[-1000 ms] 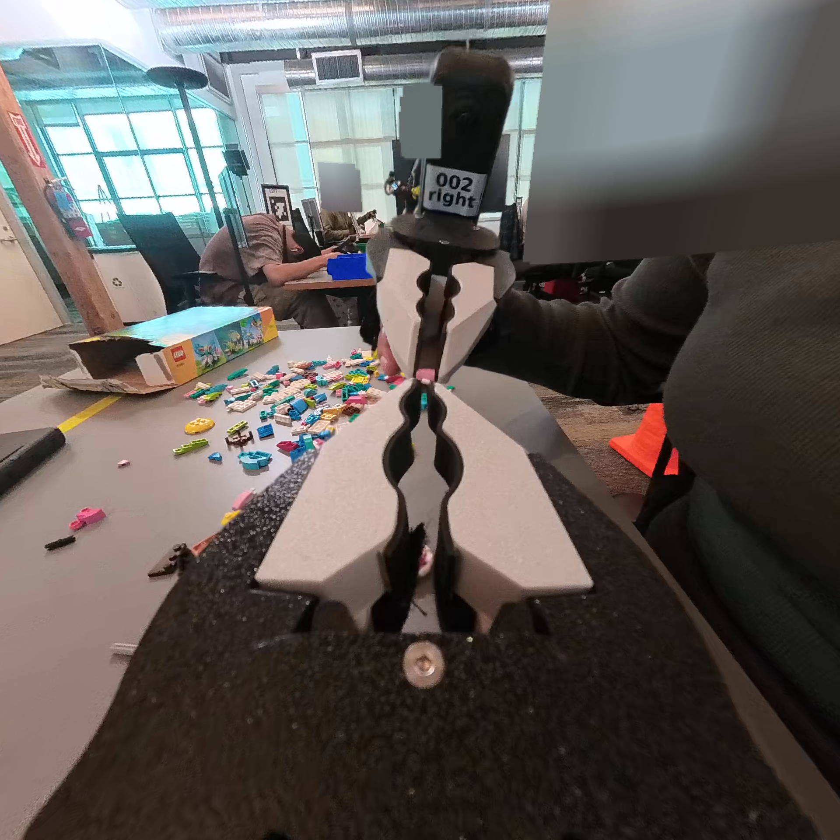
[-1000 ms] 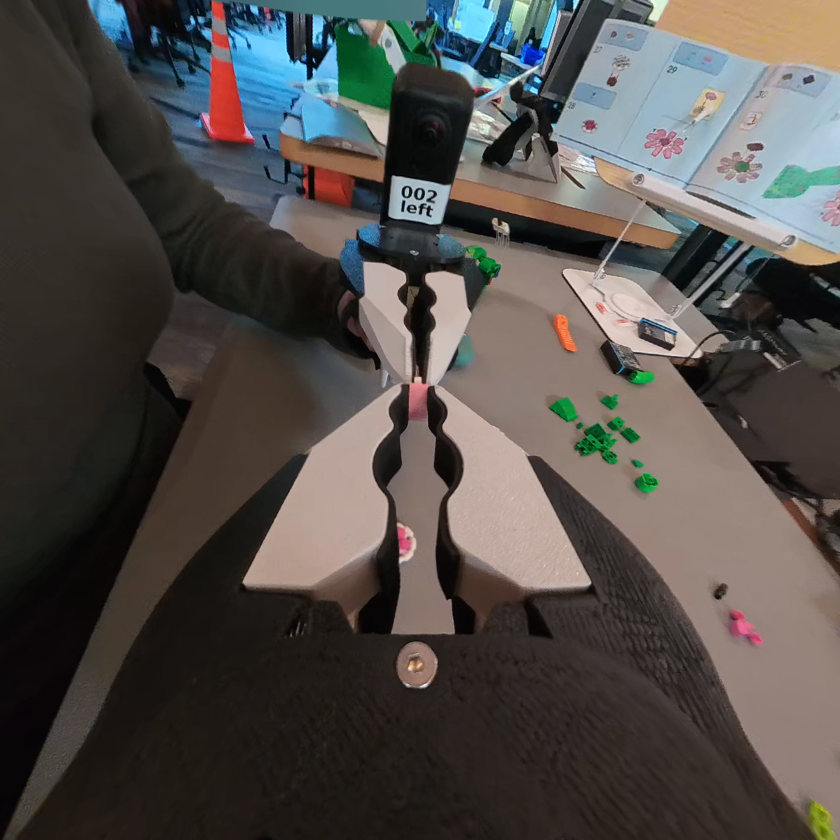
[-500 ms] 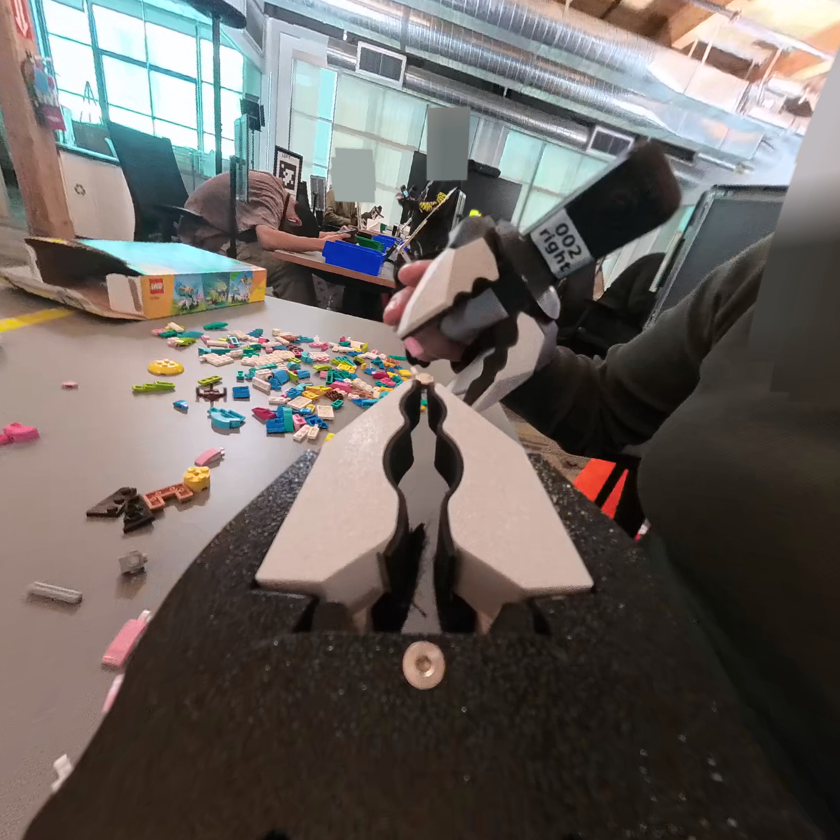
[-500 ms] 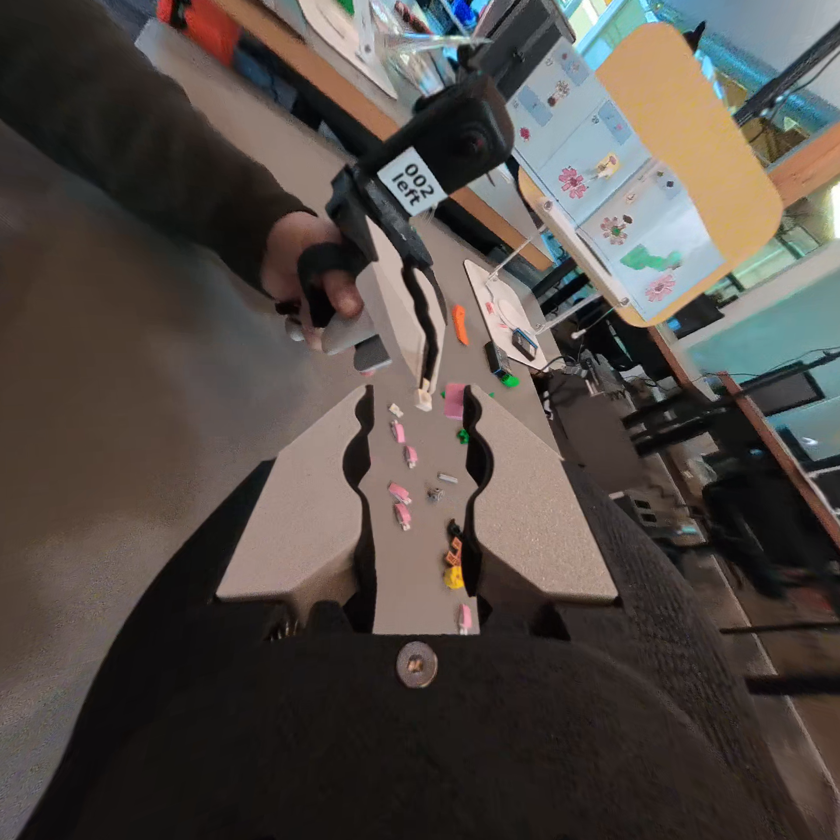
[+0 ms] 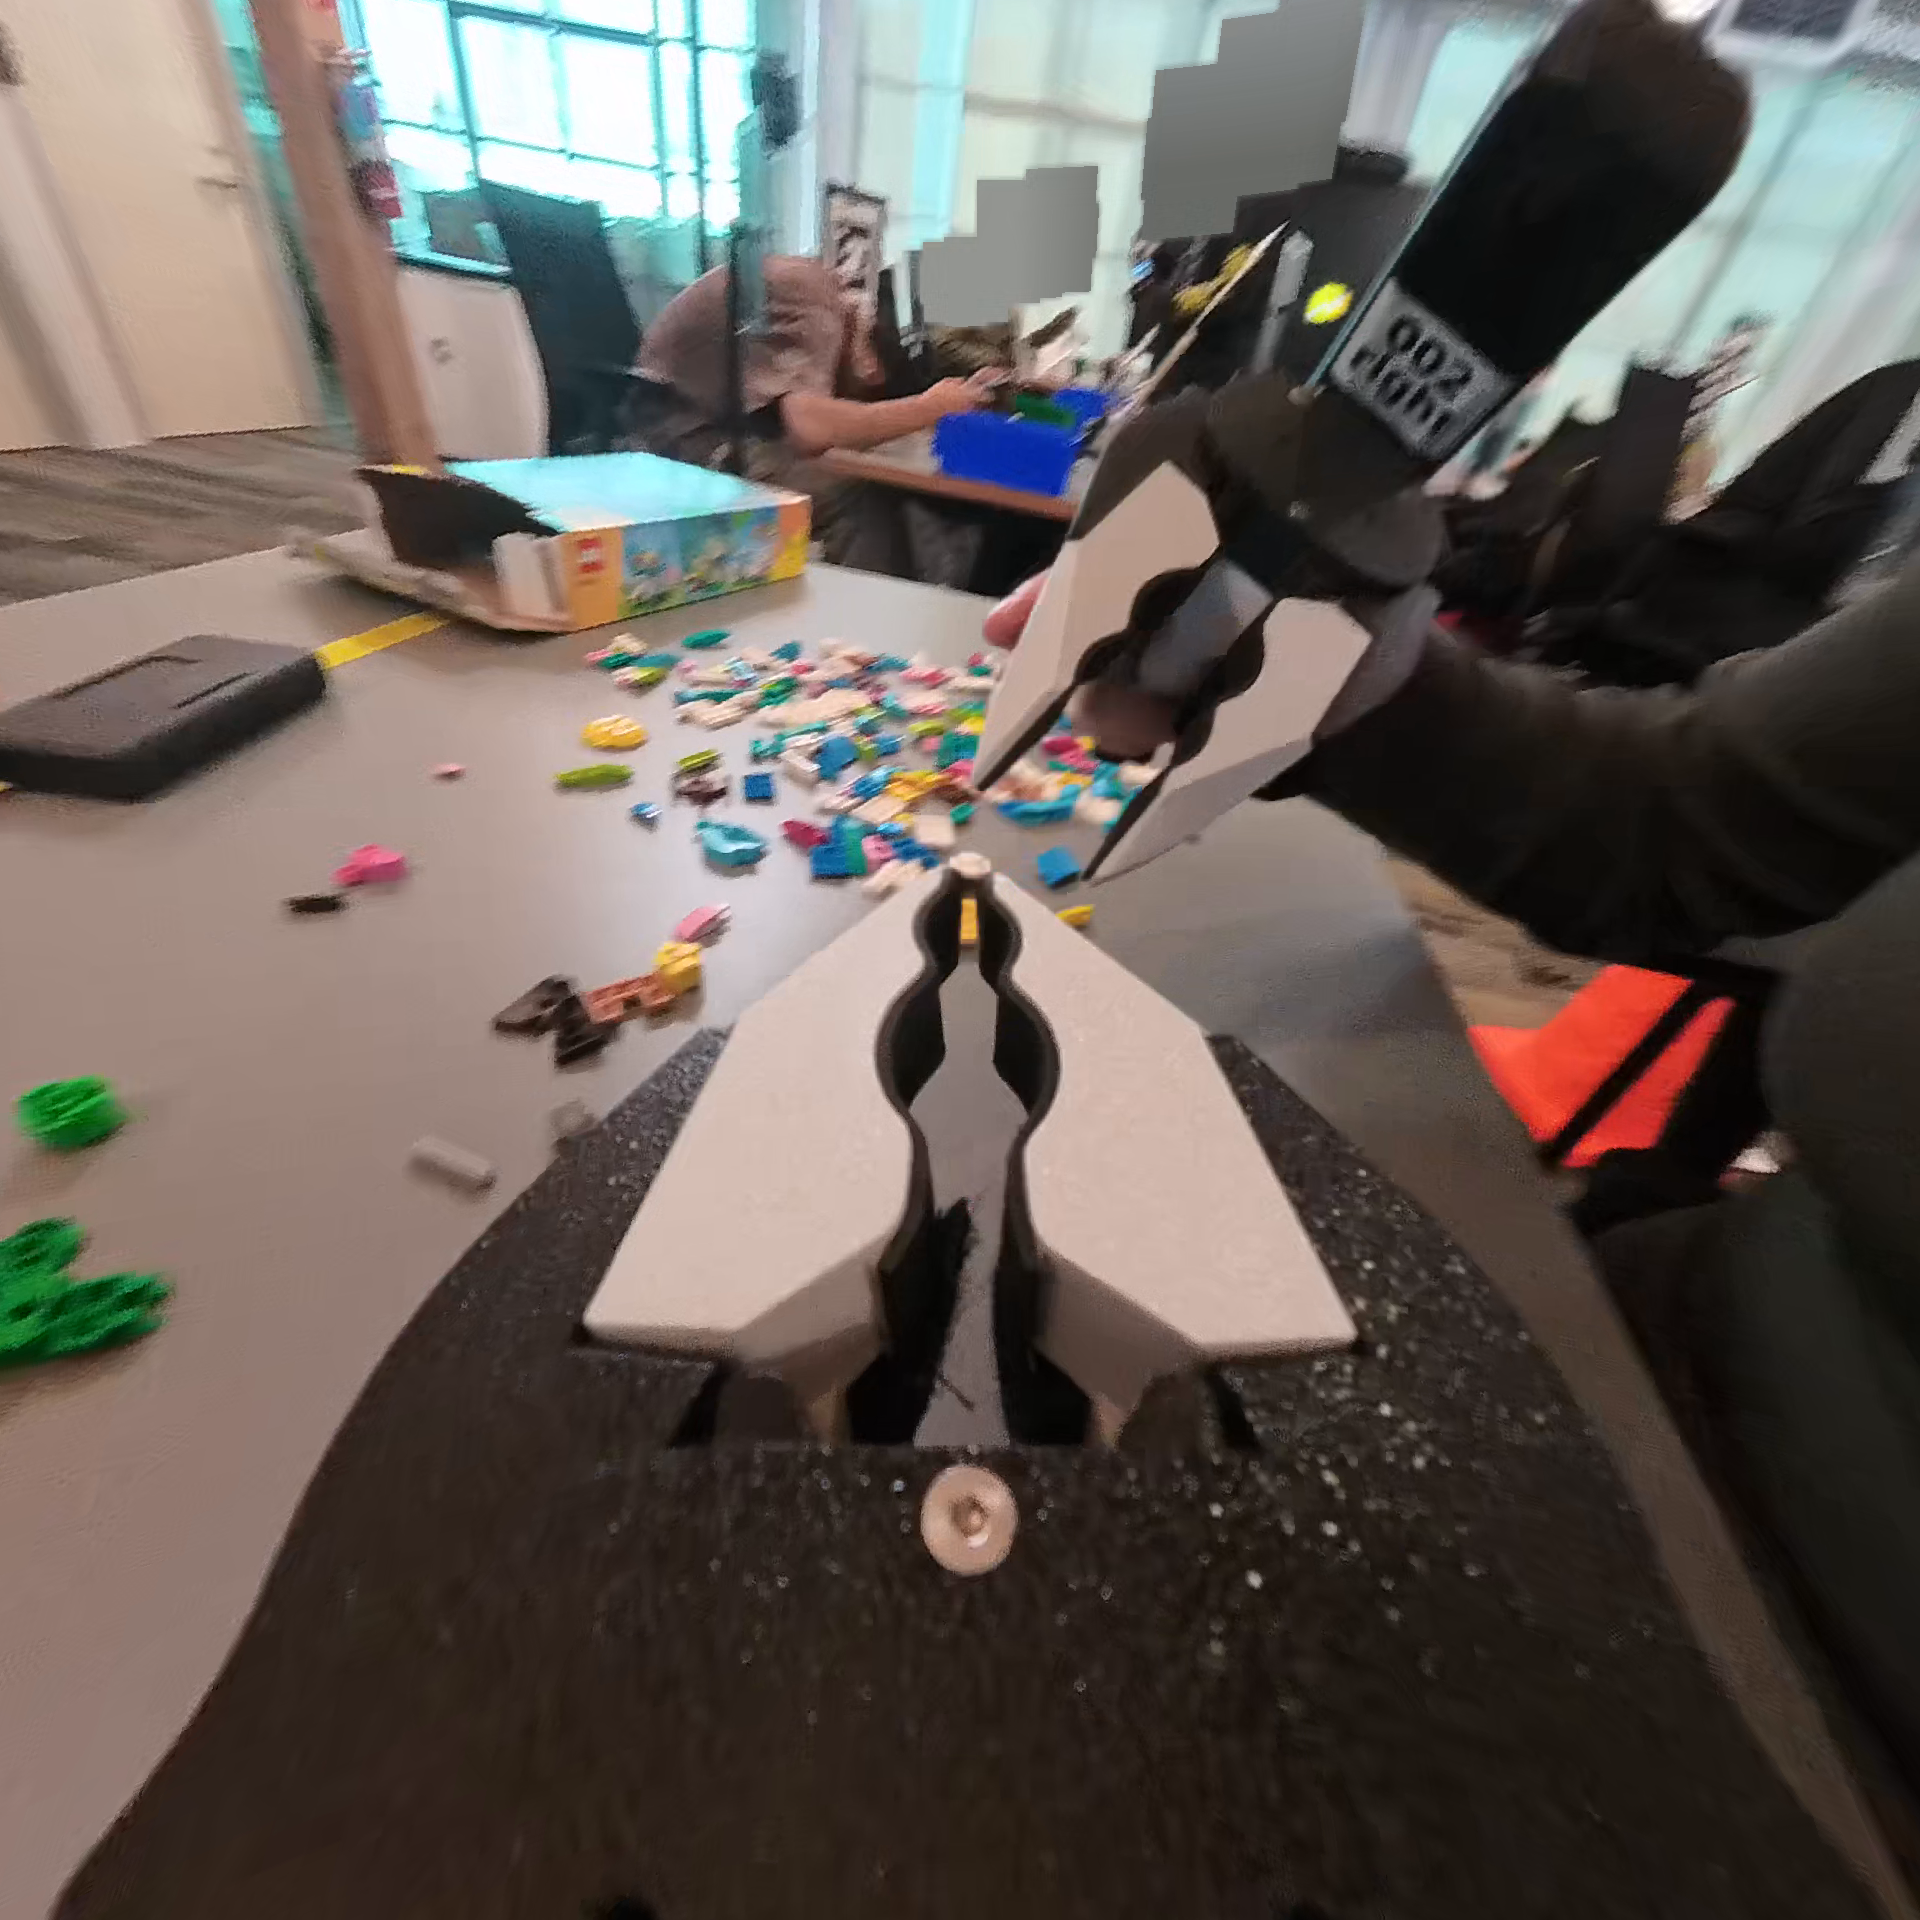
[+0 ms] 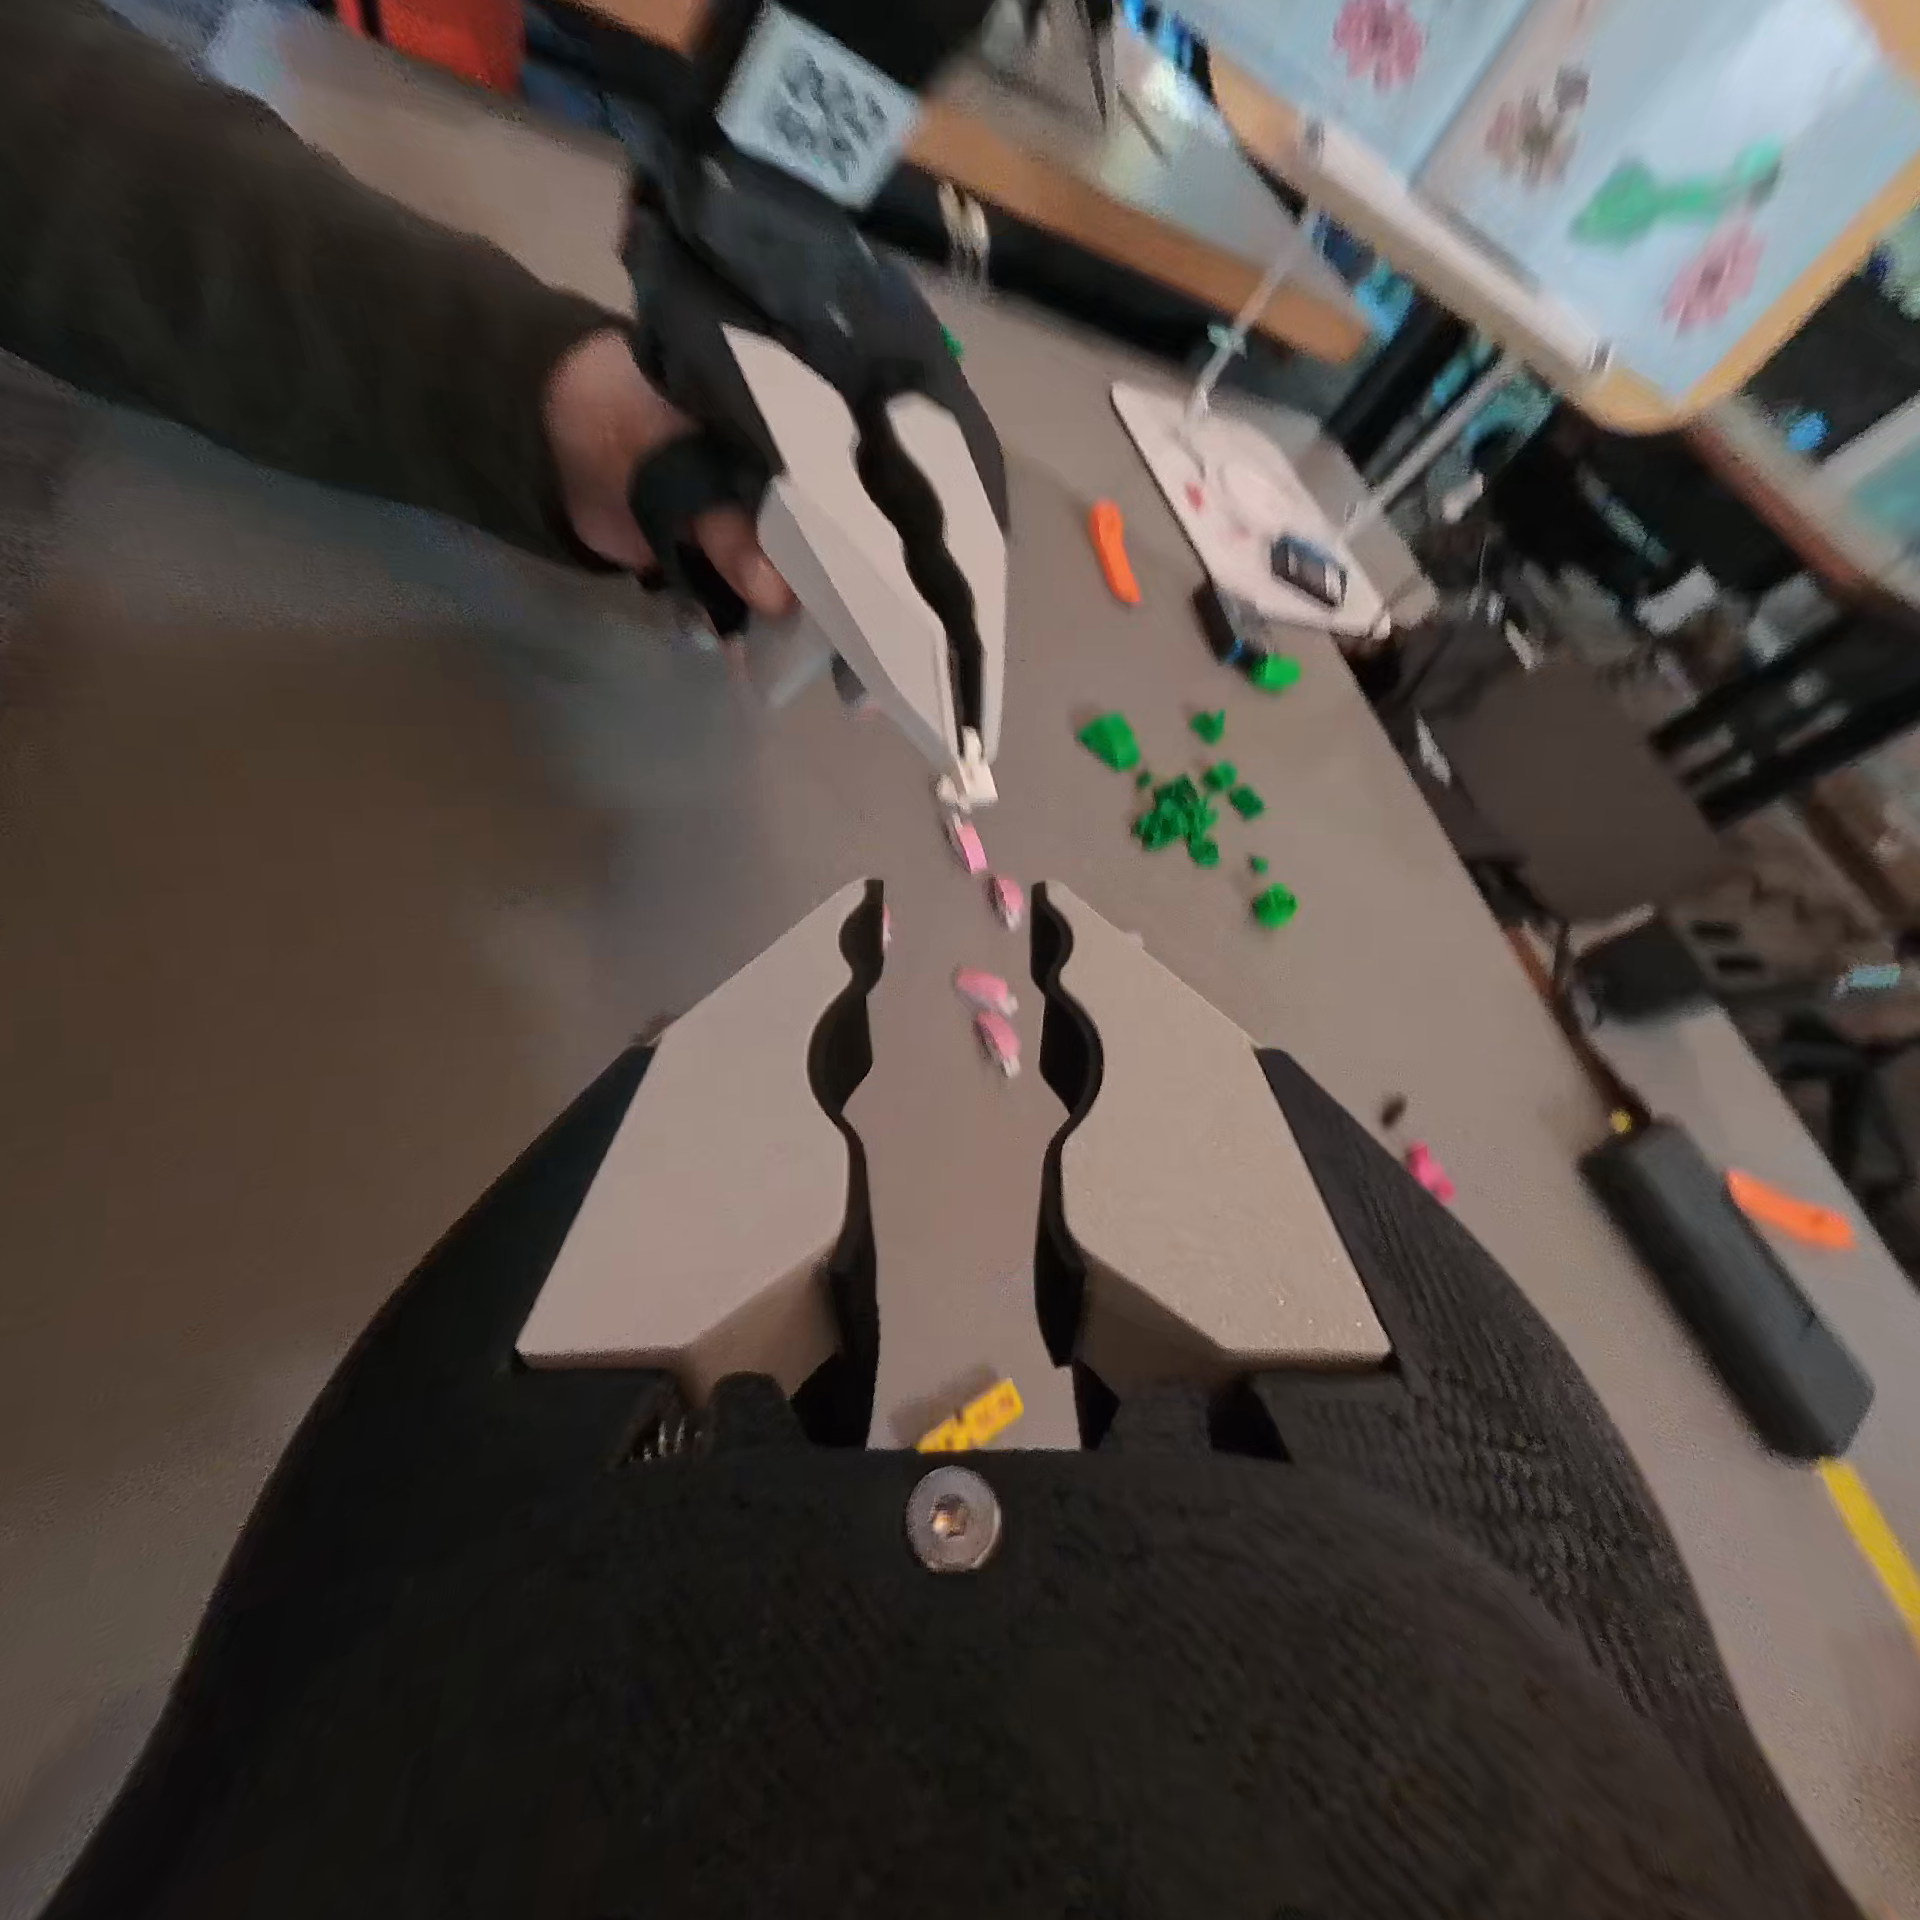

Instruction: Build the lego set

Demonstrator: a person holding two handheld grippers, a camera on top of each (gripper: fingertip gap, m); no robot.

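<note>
A small white lego piece [image 5: 970,864] is pinched between the closed tips of the left gripper [image 5: 970,883] at the centre of the left wrist view. The right gripper [image 6: 956,894] is held with its jaws spread and nothing between them above the grey tabletop [image 6: 1351,935], where pink pieces [image 6: 987,997] are seen through the gap. A heap of mixed coloured bricks [image 5: 852,727] is spread across the middle of the left wrist view, with the opened lego box [image 5: 634,535] behind it at upper left.

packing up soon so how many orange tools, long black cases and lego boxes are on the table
orange tools: 2
long black case: 1
lego box: 1
total: 4
</note>
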